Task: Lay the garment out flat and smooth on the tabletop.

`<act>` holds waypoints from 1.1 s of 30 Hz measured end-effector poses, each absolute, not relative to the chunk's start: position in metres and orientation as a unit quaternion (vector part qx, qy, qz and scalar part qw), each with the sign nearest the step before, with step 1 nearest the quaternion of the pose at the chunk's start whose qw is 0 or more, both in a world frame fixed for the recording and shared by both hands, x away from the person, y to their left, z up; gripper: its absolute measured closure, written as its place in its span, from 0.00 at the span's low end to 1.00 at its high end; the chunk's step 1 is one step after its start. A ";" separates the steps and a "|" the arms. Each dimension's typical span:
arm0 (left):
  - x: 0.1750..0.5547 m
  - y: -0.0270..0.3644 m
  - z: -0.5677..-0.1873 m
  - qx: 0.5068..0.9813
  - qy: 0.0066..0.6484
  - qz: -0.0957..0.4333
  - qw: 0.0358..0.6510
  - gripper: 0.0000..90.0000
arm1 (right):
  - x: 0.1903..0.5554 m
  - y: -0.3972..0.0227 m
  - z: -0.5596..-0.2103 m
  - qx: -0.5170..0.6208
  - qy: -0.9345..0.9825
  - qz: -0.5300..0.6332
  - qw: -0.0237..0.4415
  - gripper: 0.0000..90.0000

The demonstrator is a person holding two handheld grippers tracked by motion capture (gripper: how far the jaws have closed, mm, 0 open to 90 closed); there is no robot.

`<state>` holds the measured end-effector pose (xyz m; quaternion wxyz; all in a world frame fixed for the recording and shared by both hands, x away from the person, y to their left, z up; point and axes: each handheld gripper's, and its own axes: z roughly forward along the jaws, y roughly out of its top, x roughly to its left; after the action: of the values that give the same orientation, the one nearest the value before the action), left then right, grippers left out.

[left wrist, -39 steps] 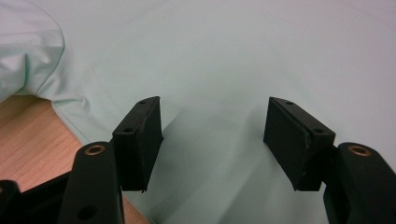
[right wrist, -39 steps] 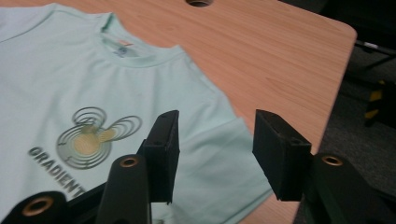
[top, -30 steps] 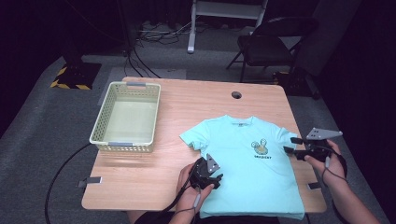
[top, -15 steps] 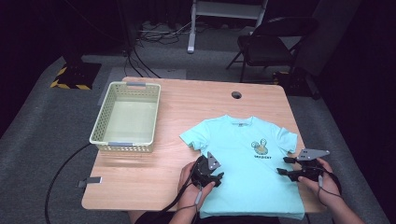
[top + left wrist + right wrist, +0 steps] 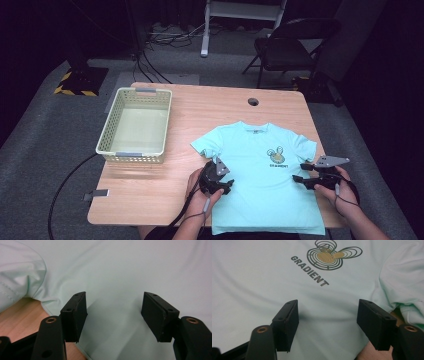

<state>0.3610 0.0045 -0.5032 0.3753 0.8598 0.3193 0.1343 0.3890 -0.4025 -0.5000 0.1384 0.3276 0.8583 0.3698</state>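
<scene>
A light mint T-shirt [image 5: 260,175] lay flat, front up, on the near right part of the wooden table [image 5: 210,110], collar toward 12 o'clock and hem at the near edge. Its chest print [image 5: 274,156], a ringed mouse-like figure over a word, sat at about 2 o'clock from the shirt's middle; in the right gripper view the print [image 5: 329,253] read "GRADIENT".

The left gripper [image 5: 226,186], held in the left hand [image 5: 200,192], sat at the shirt's left side edge, at 9 o'clock from the shirt's middle, below the left sleeve [image 5: 205,147]. In the left gripper view its jaws stood apart over smooth fabric, nothing pinched between them, with the shirt's edge and bare wood at 8 o'clock and the sleeve [image 5: 17,277] at 10 o'clock.

The right gripper [image 5: 299,172], in the right hand [image 5: 340,192], sat at the shirt's right side edge, at 3 o'clock, pointing toward 9 o'clock across the cloth. Its jaws had just been opening and stood apart with shirt fabric lying under the gap, not clamped. The right sleeve [image 5: 404,275] bunched at 2 o'clock in that view.

A pale slatted basket [image 5: 107,140] stood on the table's left part, at 10 o'clock from the shirt, well apart from it. A cable hole [image 5: 253,102] showed at 12 o'clock near the far edge. A dark chair [image 5: 287,47] stood beyond the table.
</scene>
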 end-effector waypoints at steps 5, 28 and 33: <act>0.372 0.010 -0.503 0.858 0.324 0.135 0.375 0.41 | 0.398 -0.398 -0.500 0.333 0.856 0.370 0.143 0.38; 0.451 0.028 -0.503 0.848 0.350 0.148 0.369 0.41 | 0.475 -0.371 -0.499 0.356 0.848 0.364 0.149 0.36; 0.459 0.031 -0.502 0.848 0.351 0.147 0.369 0.41 | 0.484 -0.364 -0.499 0.362 0.847 0.359 0.151 0.33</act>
<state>0.4588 0.0309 -0.5024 0.3687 0.8482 0.3508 0.1466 0.4842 -0.3636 -0.4991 0.1506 0.3618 0.8472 0.3587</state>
